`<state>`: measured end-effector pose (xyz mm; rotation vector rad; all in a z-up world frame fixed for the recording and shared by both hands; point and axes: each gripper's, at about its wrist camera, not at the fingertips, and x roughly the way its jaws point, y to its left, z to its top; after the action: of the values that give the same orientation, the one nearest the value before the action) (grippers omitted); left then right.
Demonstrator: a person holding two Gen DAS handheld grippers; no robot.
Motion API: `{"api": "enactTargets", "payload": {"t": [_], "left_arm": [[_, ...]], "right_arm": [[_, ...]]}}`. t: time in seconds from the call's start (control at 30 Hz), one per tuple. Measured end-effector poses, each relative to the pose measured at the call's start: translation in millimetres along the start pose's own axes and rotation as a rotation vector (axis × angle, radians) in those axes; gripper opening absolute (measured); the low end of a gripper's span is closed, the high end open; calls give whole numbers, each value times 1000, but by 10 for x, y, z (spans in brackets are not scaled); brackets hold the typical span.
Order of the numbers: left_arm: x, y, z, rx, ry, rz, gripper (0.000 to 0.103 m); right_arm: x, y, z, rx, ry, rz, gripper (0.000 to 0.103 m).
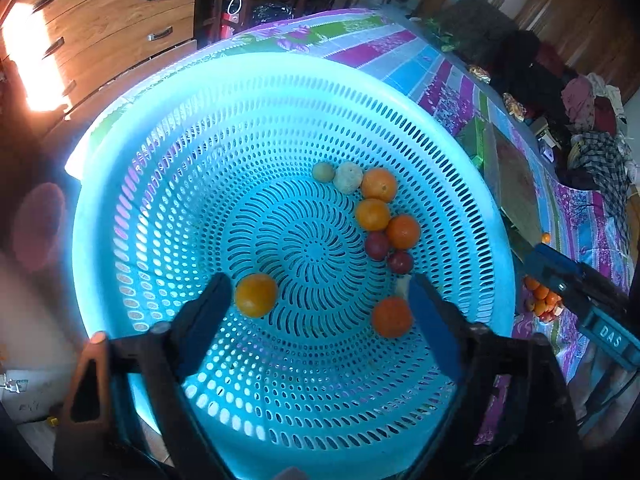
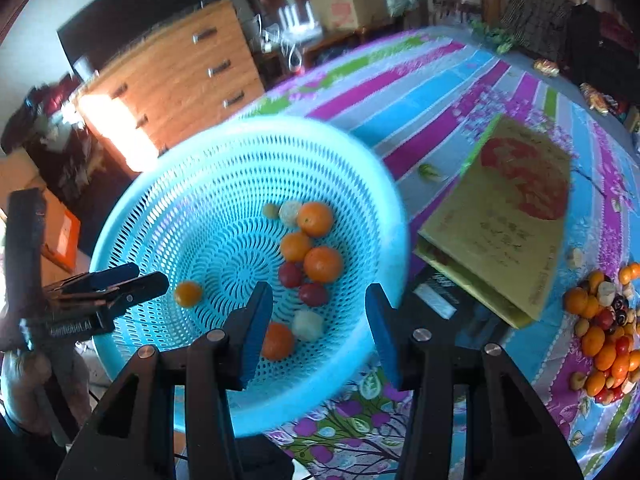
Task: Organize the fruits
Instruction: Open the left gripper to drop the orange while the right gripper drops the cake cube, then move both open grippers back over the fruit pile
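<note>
**Fruit in the blue basket**

Left gripper (image 1: 320,300) hangs over the basket (image 1: 168,128), jaws wide, empty. Right gripper (image 2: 316,320) jaws partly apart, holding nothing. Round oranges (image 1: 378,184) cluster inside; a fruit pile (image 2: 604,332) lies on the counter (image 2: 440,92).

Turquoise perforated basket (image 1: 120,208) w/ orange & dark-red fruits (image 1: 402,231); striped floral cloth (image 2: 440,92).
</note>
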<state>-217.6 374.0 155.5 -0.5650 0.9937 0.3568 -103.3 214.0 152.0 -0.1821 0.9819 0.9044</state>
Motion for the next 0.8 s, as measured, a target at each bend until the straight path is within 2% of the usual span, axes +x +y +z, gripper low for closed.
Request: {"api": "enactTargets", "payload": {"t": [0.03, 0.2, 0.3, 0.4, 0.43, 0.6, 0.67, 0.73, 0.8], "left_arm": [[-8, -20, -1, 4, -3, -4, 103], [-37, -299, -7, 57, -50, -45, 103], [-85, -646, -17, 128, -90, -107, 103], [-103, -1109, -44, 221, -107, -185, 103], [-86, -1325, -78, 264, -98, -231, 103], [56, -2073, -315, 419, -53, -368, 103], [227, -2331, -424, 449, 4, -398, 102], [432, -2536, -517, 476, 61, -390, 101], [570, -2672, -605, 499, 100, -386, 96]], "right_arm": [[-115, -73, -86, 3, -39, -11, 52], [-476, -437, -599, 62, -118, -83, 52], [-771, -745, -1015, 102, -180, -161, 52], [-1017, -1146, -1480, 174, -200, -244, 52], [-1085, -1309, -1620, 212, -196, -268, 52], [-1339, -2002, -2257, 407, -168, -366, 48], [-1469, -2292, -2447, 464, -176, -403, 48], [-1561, -2535, -2556, 496, -182, -428, 48], [-1606, -2801, -2613, 495, -182, -433, 48]]}}
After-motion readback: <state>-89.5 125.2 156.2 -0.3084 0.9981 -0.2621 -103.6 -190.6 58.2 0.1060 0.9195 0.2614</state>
